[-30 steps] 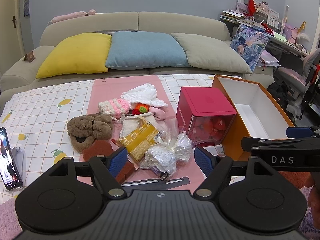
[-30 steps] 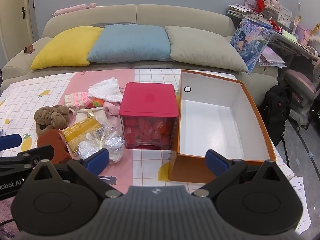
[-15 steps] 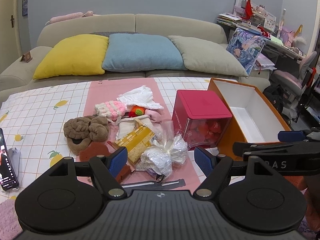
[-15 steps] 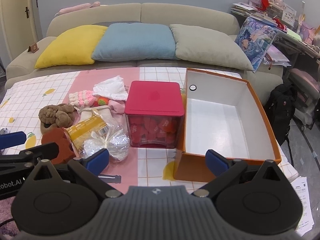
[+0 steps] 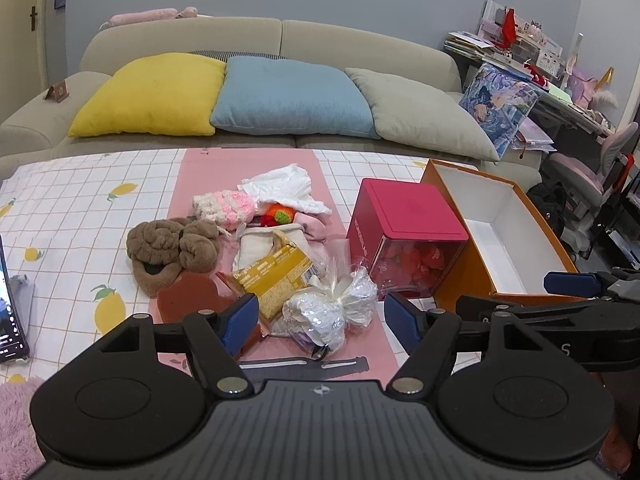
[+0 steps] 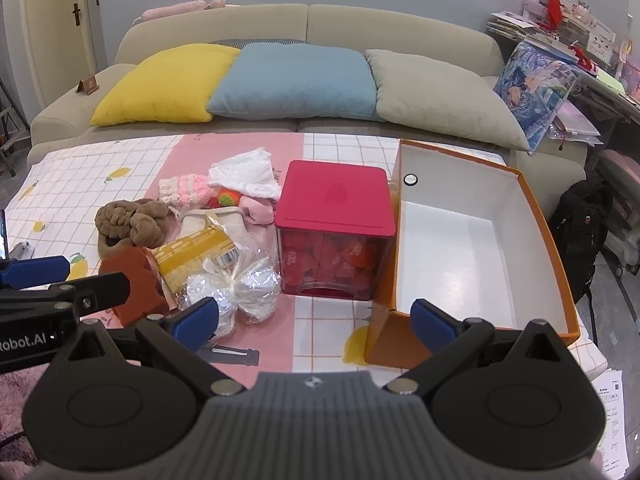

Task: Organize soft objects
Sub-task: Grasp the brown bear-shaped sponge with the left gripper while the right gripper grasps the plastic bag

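Left wrist view: closing, still-wide left tongs (image 5: 320, 314) just short of foil bundle (image 5: 330, 310), untouched.

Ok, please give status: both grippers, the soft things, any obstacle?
Left gripper closing, nothing between; right gripper open, empty. Soft pile untouched. Orange box empty. Red box between.

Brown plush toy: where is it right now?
In the left wrist view the brown plush toy lies on the left edge of the pile on the pink mat, just left of the yellow snack packet and in front of the pink knitted item.
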### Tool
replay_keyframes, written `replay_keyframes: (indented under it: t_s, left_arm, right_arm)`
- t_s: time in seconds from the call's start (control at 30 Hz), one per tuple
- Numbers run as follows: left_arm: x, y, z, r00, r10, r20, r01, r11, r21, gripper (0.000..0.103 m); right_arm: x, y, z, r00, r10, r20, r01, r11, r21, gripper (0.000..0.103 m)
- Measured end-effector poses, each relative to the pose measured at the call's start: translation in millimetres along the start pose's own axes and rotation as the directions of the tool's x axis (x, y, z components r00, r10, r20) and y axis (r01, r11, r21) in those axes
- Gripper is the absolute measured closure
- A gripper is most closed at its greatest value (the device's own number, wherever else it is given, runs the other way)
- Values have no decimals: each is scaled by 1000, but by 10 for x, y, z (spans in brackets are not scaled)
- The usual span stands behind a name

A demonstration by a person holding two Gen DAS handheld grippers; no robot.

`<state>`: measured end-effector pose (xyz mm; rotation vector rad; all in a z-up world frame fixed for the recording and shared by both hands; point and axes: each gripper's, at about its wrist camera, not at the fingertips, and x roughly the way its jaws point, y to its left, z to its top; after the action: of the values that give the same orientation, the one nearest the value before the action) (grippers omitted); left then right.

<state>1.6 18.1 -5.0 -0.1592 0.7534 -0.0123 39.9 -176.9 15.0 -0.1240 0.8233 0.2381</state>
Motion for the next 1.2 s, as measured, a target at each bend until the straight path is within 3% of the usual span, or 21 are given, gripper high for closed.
replay_keyframes:
  t_s: [0.13, 0.43, 0.63, 0.77, 0.9, 1.0, 1.2]
  left_arm:
    - [65, 51, 7, 1000, 1, -30, -1, 1000, 0, 19]
    - [338, 290, -5, 995, -56, -84, 56, 998, 3, 28]
    - [542, 464, -62, 993, -54, -108, 51, 998, -29, 28]
    - [681, 590, -86, 991, 10, -135, -16, 999, -43, 28]
    - [843, 805, -88, 981, 95, -170, -119, 983, -140, 27]
    - [952, 936, -89, 973, 118, -196, -160, 963, -215, 20]
    - [1169, 967, -97, 958, 153, -243, -214, 943, -253, 16]
  right_arm:
    - [64, 5, 14, 1000, 23, -12, -23, 1000, -6, 3]
    - [431, 185, 119, 994, 106, -14, -107, 990, -94, 27]
    - [758, 295, 117, 986, 155, -58, -160, 982, -105, 31]
    - [951, 353, 97, 977, 189, -98, -195, 978, -67, 32]
    - [1109, 385, 131, 968, 218, -125, -216, 976, 30, 30]
    - [1225, 420, 148, 963, 222, -150, -209, 973, 96, 22]
    - [1484, 528, 128, 957, 202, -210, -174, 974, 146, 22]
